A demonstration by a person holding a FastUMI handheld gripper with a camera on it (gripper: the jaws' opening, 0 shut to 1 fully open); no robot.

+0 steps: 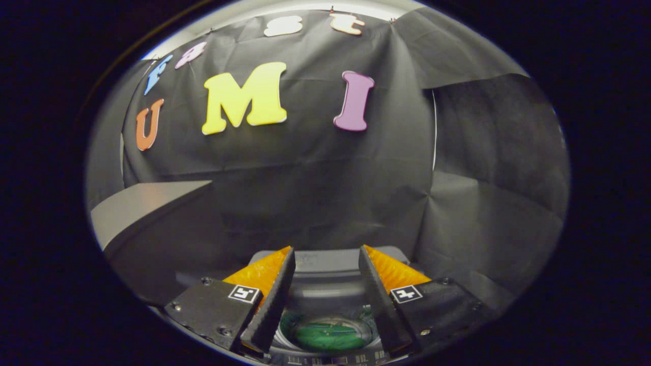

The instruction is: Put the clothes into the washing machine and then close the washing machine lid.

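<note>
On the left stands a grey table [147, 203]. The fingers [269, 305] of the gripper [326, 254] are open and hold nothing. Between them, below, is the washer [325, 284], its lid up; green cloth [325, 335] lies in the drum. The cloth looks soft and light. The lid seems stiff, light plastic; I would push it at the front edge.

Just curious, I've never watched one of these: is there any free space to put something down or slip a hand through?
The jaws stand open around the washer, nothing between. Its drum already holds green fabric. The grey surface beyond, by the cloth wall, looks bare.
</note>
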